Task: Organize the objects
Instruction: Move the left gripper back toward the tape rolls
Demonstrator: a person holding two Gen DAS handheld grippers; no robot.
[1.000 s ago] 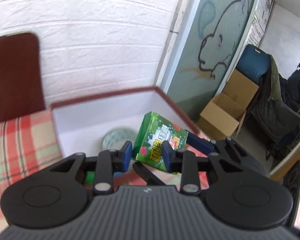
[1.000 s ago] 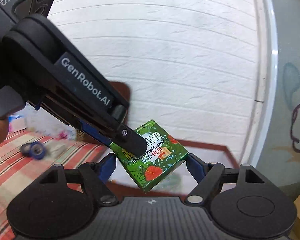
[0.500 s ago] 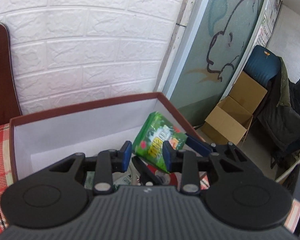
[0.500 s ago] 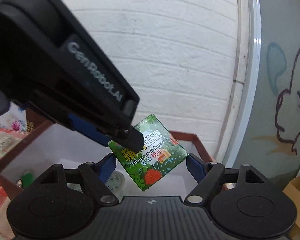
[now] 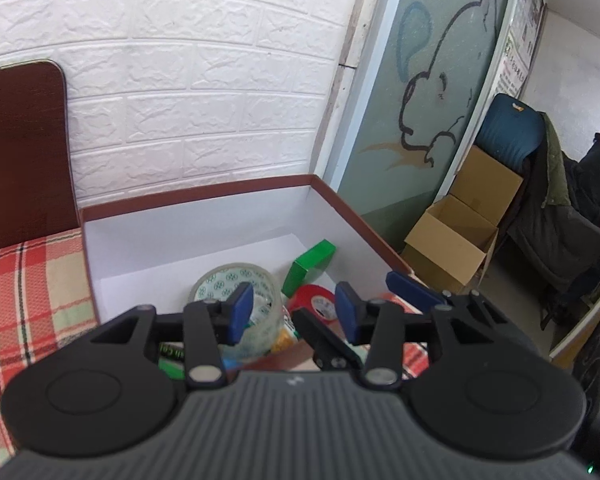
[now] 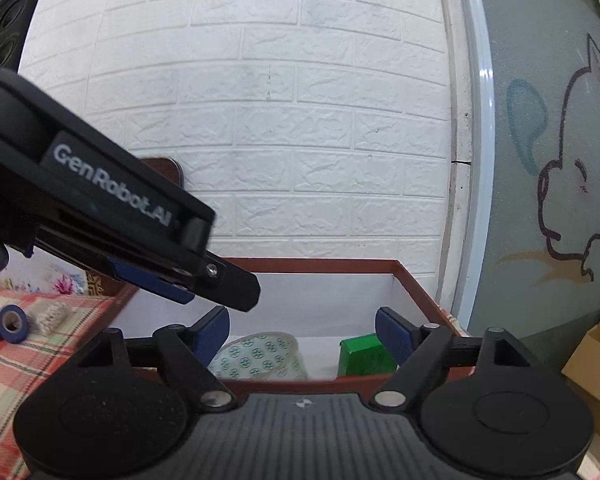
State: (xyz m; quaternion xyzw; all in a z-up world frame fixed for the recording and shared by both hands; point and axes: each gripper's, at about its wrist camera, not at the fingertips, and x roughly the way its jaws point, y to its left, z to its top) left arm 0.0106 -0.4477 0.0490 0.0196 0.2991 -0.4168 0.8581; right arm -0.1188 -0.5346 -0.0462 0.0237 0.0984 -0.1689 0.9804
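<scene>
Behind both grippers' parted, empty fingers (image 5: pixel 242 307), the box (image 5: pixel 196 196) half hides tape (image 5: pixel 236 280) and green carton (image 5: pixel 310 266).

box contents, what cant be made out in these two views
- Box floor near the camera, left wrist view: hidden behind the left gripper.
- Green carton, right wrist view: lower part cut off by the box's front wall; its print is unreadable.
- Red tape roll, left wrist view: partly covered by a fingertip.
- Items under the clear tape roll: too covered to identify.

Green carton (image 5: pixel 309 266) lies tilted inside the white-lined box (image 5: pixel 204 220), beside tape rolls (image 5: pixel 236 280).
</scene>
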